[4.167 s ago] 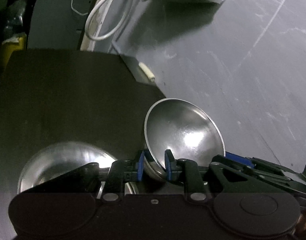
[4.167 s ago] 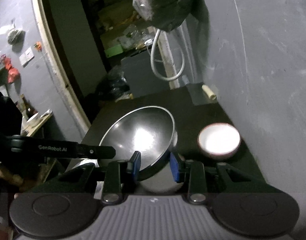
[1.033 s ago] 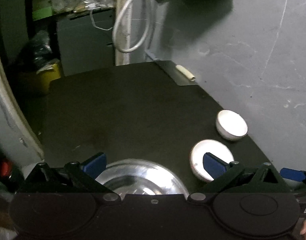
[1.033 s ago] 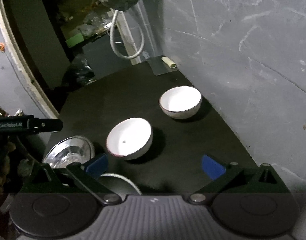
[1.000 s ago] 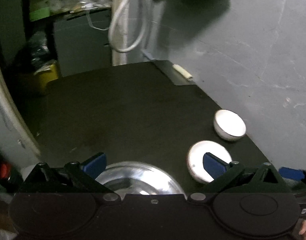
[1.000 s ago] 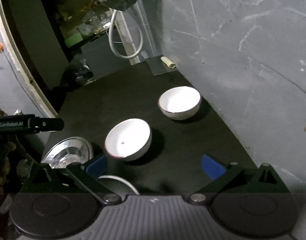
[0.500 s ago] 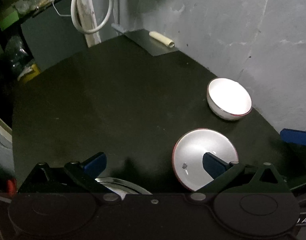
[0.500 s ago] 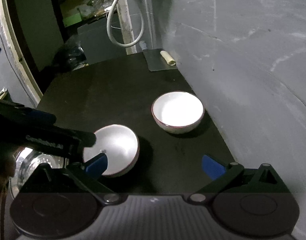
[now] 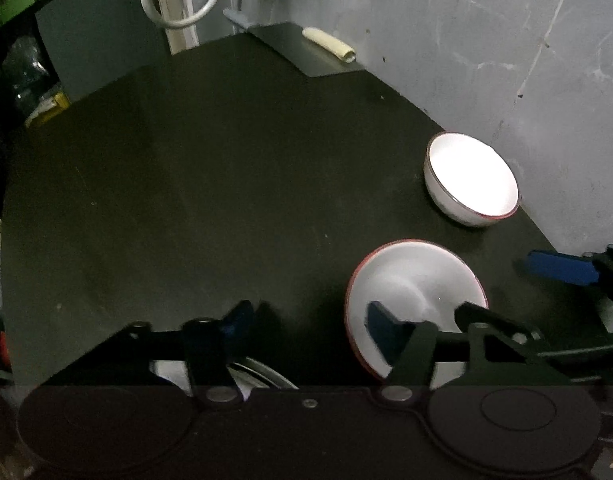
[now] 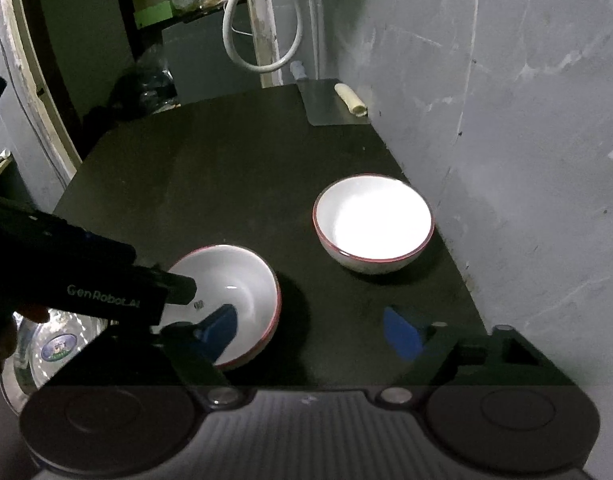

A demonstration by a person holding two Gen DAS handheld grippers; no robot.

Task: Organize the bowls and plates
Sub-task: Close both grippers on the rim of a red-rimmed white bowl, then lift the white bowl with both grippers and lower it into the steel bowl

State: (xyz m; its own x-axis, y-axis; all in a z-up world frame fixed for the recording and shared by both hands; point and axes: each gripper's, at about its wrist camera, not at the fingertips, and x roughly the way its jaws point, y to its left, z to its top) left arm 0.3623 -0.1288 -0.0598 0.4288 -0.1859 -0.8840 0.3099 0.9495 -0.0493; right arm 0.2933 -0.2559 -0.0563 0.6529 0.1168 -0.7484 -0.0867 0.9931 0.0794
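A: Near bowl (image 9: 416,280), white with a red rim, sits on the black table (image 9: 206,180) at about 4 o'clock in the left wrist view. Far bowl (image 9: 472,178), same kind, at 2 o'clock, close to the grey wall (image 9: 486,40). The two are near each other but apart.

B: Left gripper (image 9: 310,322)?

A: Jaws closing. Its right blue pad reaches over the near bowl's rim into the hollow, the left pad stands outside the rim to 9 o'clock, so the rim wall is between them. Not yet pinched, as far as the view shows.

B: Right gripper (image 10: 312,330)?

A: Also closing, jaws still wide. Its left pad overlaps the near bowl's edge in the right wrist view; only bare tabletop lies between the pads. The far bowl is ahead at 1 o'clock, untouched.

B: Anything else?

A: Steel bowls (image 10: 46,348) at 8 o'clock in the right wrist view, half hidden behind the left gripper's body. A pale roll (image 9: 330,45) on a dark sheet (image 9: 302,50) at 12 o'clock by the wall, white hose loop (image 10: 258,40) hanging beyond.
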